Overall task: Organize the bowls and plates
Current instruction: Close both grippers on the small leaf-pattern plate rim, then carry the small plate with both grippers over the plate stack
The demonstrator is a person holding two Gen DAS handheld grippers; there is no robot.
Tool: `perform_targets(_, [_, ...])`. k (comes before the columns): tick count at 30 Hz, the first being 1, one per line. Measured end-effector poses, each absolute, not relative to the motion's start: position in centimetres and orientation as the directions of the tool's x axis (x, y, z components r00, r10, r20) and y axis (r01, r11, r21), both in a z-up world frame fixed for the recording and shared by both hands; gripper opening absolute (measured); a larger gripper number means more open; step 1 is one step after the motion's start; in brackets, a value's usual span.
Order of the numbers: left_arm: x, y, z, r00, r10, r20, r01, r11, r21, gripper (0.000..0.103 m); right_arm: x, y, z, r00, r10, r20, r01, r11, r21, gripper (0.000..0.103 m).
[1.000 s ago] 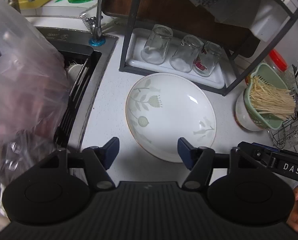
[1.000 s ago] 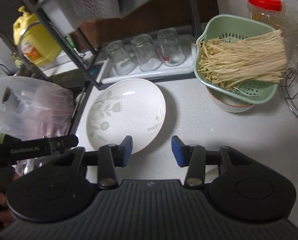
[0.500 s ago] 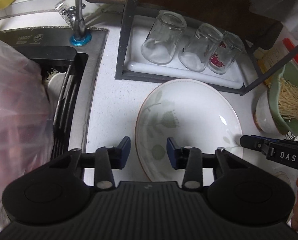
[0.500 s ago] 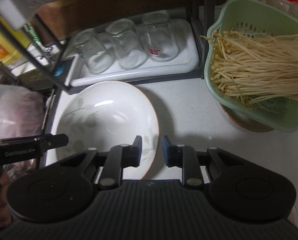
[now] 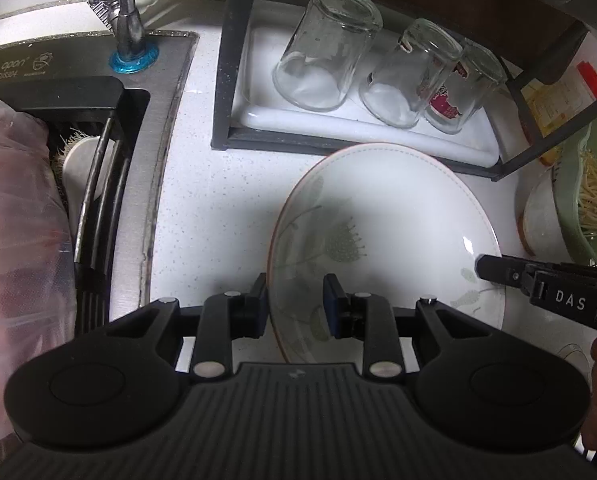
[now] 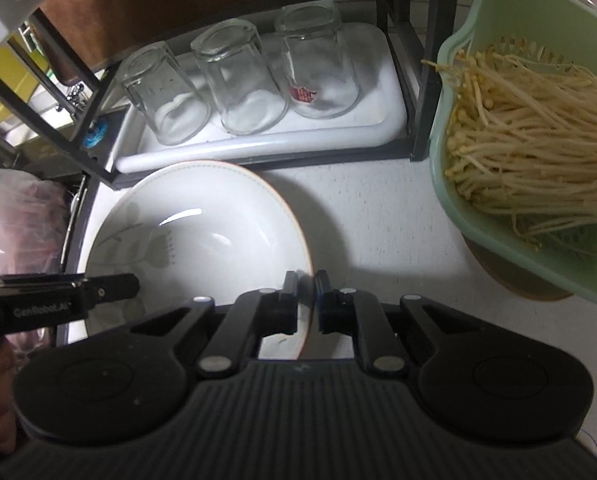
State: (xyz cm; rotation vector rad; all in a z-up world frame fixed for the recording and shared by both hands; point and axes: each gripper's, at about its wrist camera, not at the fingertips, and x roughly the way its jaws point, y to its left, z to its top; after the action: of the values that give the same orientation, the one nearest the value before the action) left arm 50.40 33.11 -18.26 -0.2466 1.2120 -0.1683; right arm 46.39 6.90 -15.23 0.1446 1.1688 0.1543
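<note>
Shallow white plate with a pale floral print and a thin orange rim — it lies flat on the speckled white worktop, just in front of the black rack whose white tray carries three upturned glasses.

The left gripper straddles the plate's rim at its 8 o'clock edge: one pad outside the rim, one over the well, jaws narrowed and just now closing, though a gap still shows on the inner side, so a firm pinch cannot be confirmed. The right gripper meets the opposite rim at about 4 o'clock; its jaws have just closed nearly together with the thin rim clamped between the pads.

Both hands are equally near — the plate sits between them, each gripper pointing steeply down onto an edge, so a two-sided lift appears to be the step in hand.

Outward: sink at 9 o'clock, green colander of enoki mushrooms at 3 o'clock.
</note>
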Motion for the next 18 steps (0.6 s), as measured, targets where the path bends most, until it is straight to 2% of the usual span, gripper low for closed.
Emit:
perform_targets(8, [49.0,32.7,-16.8,0.337,-0.283,-0.898,-0.002,0.953,-0.301,0.032,45.8,5.5,-14.7,0.349,0.278,-0.895,-0.058,0.960,0.275,0.011])
perform_targets(18, [44.9,30.0,-11.6,0.354,-0.329,-0.875,-0.023,0.933,-0.360,0.032,41.8,2.1,-9.6,0.379,0.306,-0.873,-0.054,0.950,0.309,0.011])
